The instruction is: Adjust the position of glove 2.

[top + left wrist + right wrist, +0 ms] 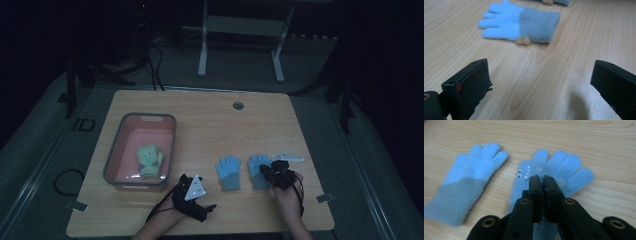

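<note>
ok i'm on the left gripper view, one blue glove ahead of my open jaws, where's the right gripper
observer: the right gripper is over a second blue glove, jaws shut
operator: same glove as mine
observer: same colours, but this side has googly eyes and small white teeth on it
operator: anything else on the table
observer: a grey-rimmed pink basket at the left of the high view, with a green glove inside

Both blue gloves (466,182) (559,170) look like fuzzy knit fleece, soft and matt, with grey cuffs. The table (210,125) is pale wood grain, smooth with a slight sheen. The bin (116,152) looks like plain matt plastic.
</note>
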`<act>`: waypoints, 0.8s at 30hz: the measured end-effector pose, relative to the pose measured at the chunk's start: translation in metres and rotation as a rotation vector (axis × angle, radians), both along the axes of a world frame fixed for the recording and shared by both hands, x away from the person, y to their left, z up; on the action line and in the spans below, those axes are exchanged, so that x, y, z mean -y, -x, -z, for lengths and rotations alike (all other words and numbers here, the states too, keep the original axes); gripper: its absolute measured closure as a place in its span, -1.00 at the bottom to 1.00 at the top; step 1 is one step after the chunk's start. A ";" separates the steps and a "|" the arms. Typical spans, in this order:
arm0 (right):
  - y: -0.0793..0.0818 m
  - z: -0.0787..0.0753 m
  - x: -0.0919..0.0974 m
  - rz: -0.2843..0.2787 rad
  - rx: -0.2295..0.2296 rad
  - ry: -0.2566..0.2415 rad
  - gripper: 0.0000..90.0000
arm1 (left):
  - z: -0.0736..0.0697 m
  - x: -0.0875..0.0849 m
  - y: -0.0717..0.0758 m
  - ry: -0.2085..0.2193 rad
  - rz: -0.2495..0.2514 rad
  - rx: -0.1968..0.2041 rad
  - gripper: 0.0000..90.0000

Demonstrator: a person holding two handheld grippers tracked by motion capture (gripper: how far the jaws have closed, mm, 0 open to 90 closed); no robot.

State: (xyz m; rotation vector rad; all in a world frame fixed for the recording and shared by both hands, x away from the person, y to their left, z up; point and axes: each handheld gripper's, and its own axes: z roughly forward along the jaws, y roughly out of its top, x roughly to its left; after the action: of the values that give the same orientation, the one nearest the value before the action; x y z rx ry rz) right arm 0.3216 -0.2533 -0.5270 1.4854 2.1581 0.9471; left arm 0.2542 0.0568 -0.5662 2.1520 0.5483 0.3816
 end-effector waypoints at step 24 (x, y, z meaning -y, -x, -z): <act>-0.011 -0.001 0.014 -0.359 0.044 0.112 0.35 | 0.001 0.000 0.000 -0.004 0.000 -0.002 -0.94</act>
State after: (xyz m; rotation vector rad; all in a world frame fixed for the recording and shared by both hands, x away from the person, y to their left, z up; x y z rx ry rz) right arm 0.3325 -0.2674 -0.5259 1.0348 2.4488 0.9404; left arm 0.2544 0.0568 -0.5668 2.1562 0.5490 0.3807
